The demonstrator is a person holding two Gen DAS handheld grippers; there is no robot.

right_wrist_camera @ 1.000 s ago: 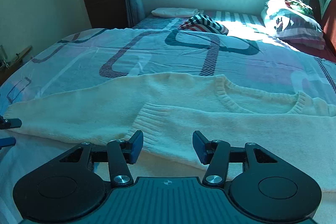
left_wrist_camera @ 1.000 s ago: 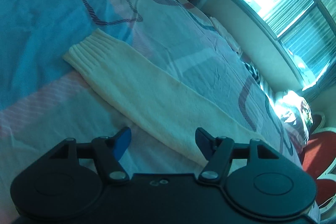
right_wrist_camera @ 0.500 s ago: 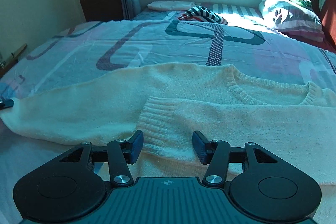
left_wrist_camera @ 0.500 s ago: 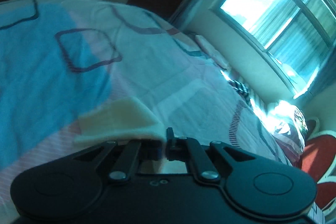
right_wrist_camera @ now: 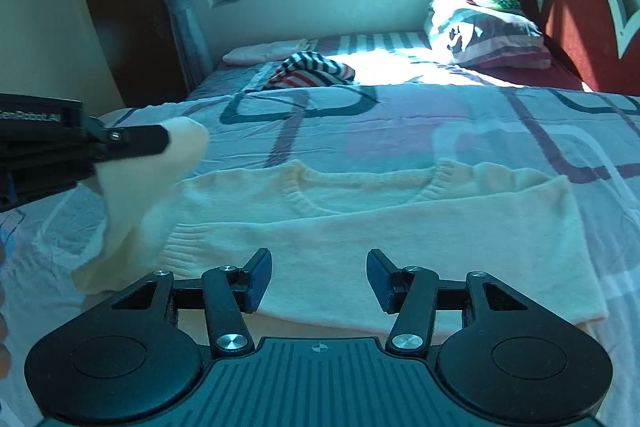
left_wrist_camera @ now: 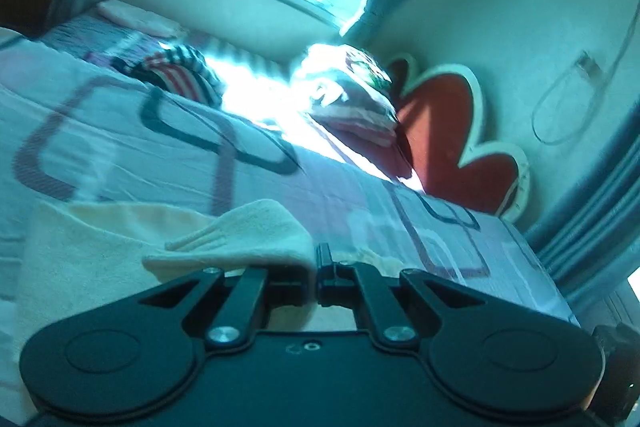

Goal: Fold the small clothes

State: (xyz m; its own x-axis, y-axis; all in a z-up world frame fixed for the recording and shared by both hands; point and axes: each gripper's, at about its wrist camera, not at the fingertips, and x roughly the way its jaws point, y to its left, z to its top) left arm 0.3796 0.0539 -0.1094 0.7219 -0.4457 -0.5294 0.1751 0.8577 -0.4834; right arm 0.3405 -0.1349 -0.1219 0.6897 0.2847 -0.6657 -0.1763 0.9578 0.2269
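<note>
Low in the left wrist view, the left gripper (left_wrist_camera: 316, 277) has its fingers pressed together on the cuff of the cream sweater's sleeve (left_wrist_camera: 244, 235), which bunches up and drapes over the left finger. Behind it the patterned bedspread (left_wrist_camera: 120, 131) runs to the upper left of the frame, with a striped garment (left_wrist_camera: 176, 71) and a pillow pile (left_wrist_camera: 348, 99) near the window. The frame is motion-blurred, and the pinch looks to sit near the edge of the fabric; judging from that, a quick swing could slide the knit out of the fingers and drop the sleeve short of the body. This view does not show the torso of the sweater or where the sleeve should land

At the bottom centre of the right wrist view, the right gripper (right_wrist_camera: 319, 277) has its fingers well apart, holding nothing, above the near part of the sweater (right_wrist_camera: 380, 227). The sweater lies across the bedspread in the middle of the frame, neckline (right_wrist_camera: 360, 187) away from the camera, one sleeve already folded across the body. At the left edge the left gripper carries the other sleeve lifted off the bed. With nothing pinning the body, pulling that sleeve could drag the sweater and undo the fold already laid. Only this view shows the whole layout and the sleeve hanging in the air
</note>
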